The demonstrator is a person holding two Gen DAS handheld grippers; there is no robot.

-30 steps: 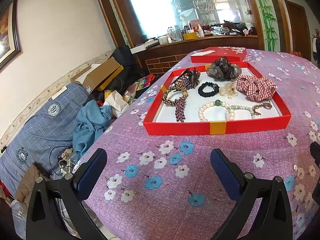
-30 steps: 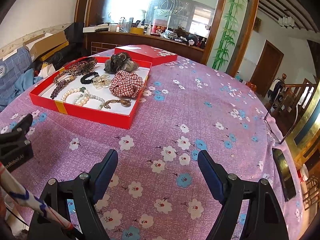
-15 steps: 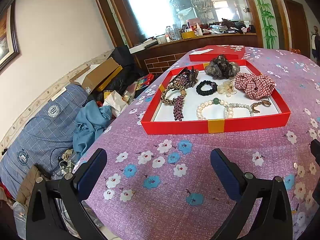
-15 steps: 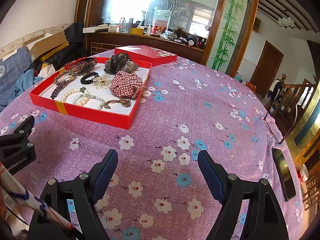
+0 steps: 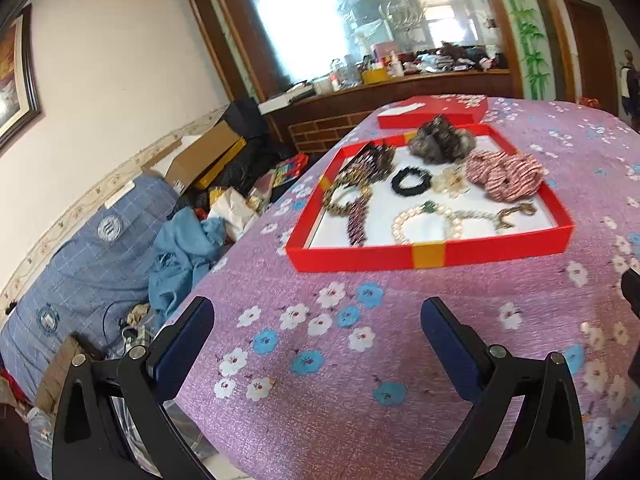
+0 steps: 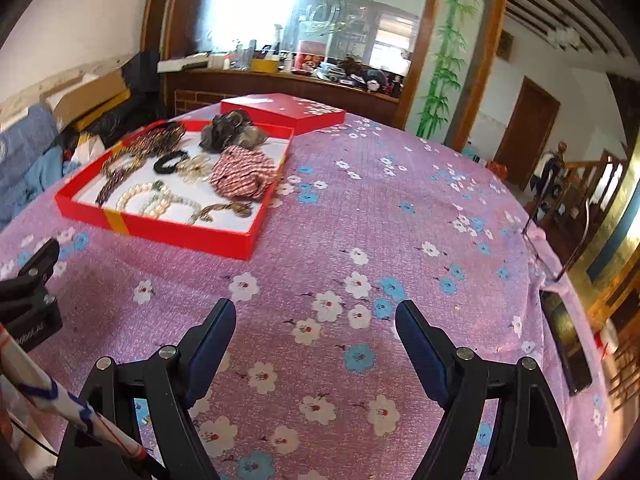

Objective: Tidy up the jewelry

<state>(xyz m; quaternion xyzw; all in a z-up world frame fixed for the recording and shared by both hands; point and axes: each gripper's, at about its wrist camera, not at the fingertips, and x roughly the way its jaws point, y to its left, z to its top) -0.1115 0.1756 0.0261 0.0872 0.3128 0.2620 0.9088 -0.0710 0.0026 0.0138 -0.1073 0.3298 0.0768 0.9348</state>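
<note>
- Your left gripper has its jaws wide apart, nothing between them, hovering over the near part of the worktop with its purple flowered cloth.
- Your right gripper is likewise spread apart and holding nothing, above the cloth, well apart from the box.
- Red tray box sits on the worktop, far from both grippers; in the right wrist view it is at far left.
- Inside the box: pearl bracelet near the front wall, black hair tie in the middle, plaid scrunchie at right, dark scrunchie at the far side, beaded brown pieces at left.
- Red lid lies just beyond the box, on the cloth.
- Dark phone-like slab lies at the worktop's right edge.
</note>
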